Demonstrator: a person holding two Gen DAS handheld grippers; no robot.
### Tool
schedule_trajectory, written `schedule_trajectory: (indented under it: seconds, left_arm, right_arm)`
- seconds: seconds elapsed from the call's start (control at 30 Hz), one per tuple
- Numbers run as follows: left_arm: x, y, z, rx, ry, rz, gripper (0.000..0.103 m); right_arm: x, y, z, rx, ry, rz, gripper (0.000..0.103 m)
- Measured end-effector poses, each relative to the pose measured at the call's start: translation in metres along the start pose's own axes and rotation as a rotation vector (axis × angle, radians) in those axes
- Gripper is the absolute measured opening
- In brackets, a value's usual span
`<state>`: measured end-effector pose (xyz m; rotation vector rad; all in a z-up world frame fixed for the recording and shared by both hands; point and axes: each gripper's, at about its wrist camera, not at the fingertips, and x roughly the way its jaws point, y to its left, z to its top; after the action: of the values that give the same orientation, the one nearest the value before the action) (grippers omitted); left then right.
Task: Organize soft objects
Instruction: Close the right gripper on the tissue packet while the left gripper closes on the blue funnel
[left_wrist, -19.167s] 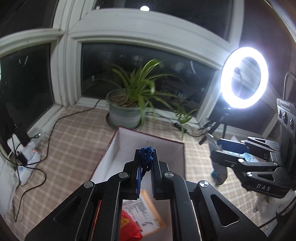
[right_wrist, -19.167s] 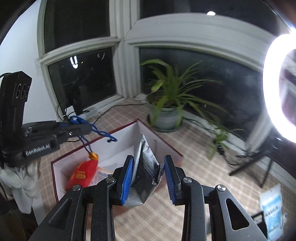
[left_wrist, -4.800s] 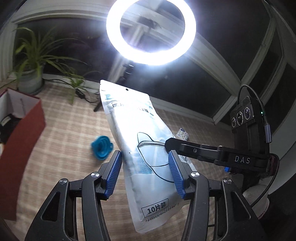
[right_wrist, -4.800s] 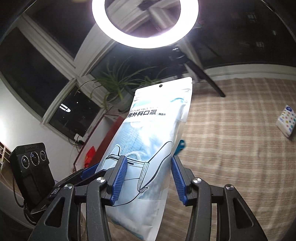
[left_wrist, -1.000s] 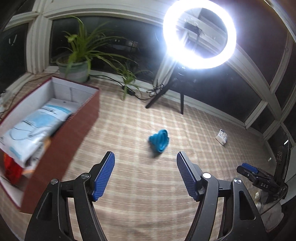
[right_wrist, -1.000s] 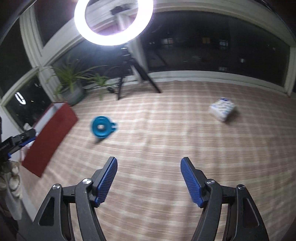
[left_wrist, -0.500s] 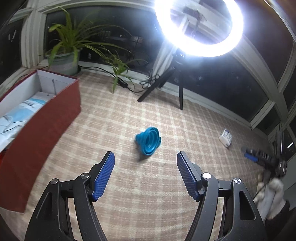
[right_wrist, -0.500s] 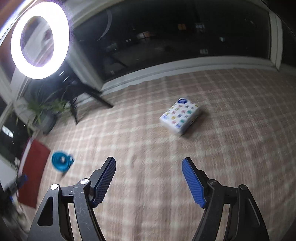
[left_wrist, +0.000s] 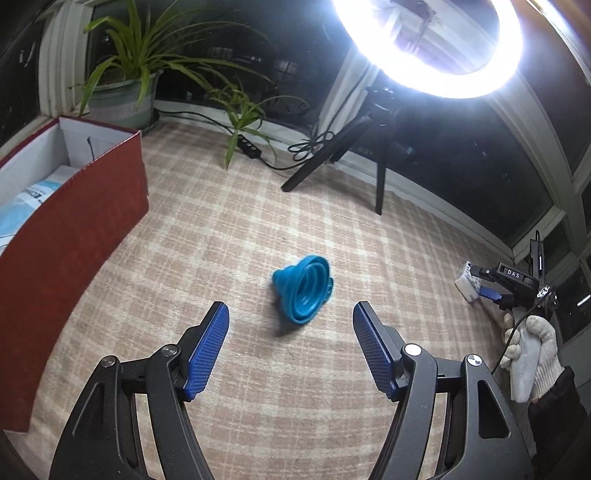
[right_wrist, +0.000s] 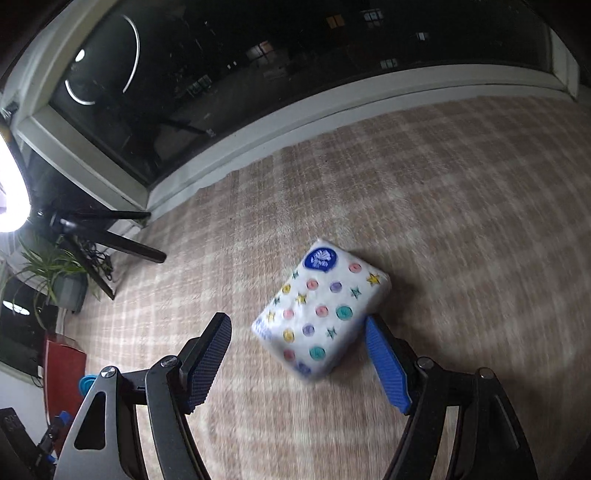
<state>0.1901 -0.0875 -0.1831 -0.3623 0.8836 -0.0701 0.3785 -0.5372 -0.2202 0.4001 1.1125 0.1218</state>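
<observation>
Fingers of the left gripper (left_wrist: 291, 325) are wide apart and hold nothing. Just past the tips, a blue funnel (left_wrist: 304, 290) lies on its side on the checked mat (left_wrist: 240, 221). Fingers of the right gripper (right_wrist: 297, 328) are wide apart too, with nothing held. A tissue pack (right_wrist: 321, 312) lies on the mat between them; whether the right finger (right_wrist: 386, 363) touches it cannot be told. A red box (left_wrist: 70, 229) with a mask bag (left_wrist: 22, 206) inside sits at the left, near a plant (left_wrist: 125, 74) and a ring light (left_wrist: 428, 48).
</observation>
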Motion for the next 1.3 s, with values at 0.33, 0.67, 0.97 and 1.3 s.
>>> schedule_trajectory:
  seconds: [0.33, 0.67, 0.97, 1.3]
  left_arm:
    - [0.015, 0.005, 0.001, 0.033, -0.008, 0.019, 0.069]
    - [0.047, -0.002, 0.007, 0.096, 0.021, 0.003, 0.069]
    - [0.07, -0.011, 0.011, 0.13, 0.03, 0.018, 0.069]
    - [0.079, -0.004, 0.015, 0.125, 0.023, 0.024, 0.063]
  right_arm:
    - [0.031, 0.056, -0.002, -0.218, 0.038, -0.021, 0.07]
    - [0.052, 0.091, -0.005, -0.299, 0.051, -0.032, 0.07]
    - [0.062, 0.089, 0.011, -0.178, 0.047, -0.07, 0.071]
    - [0.076, 0.108, 0.01, -0.301, 0.055, -0.196, 0.071]
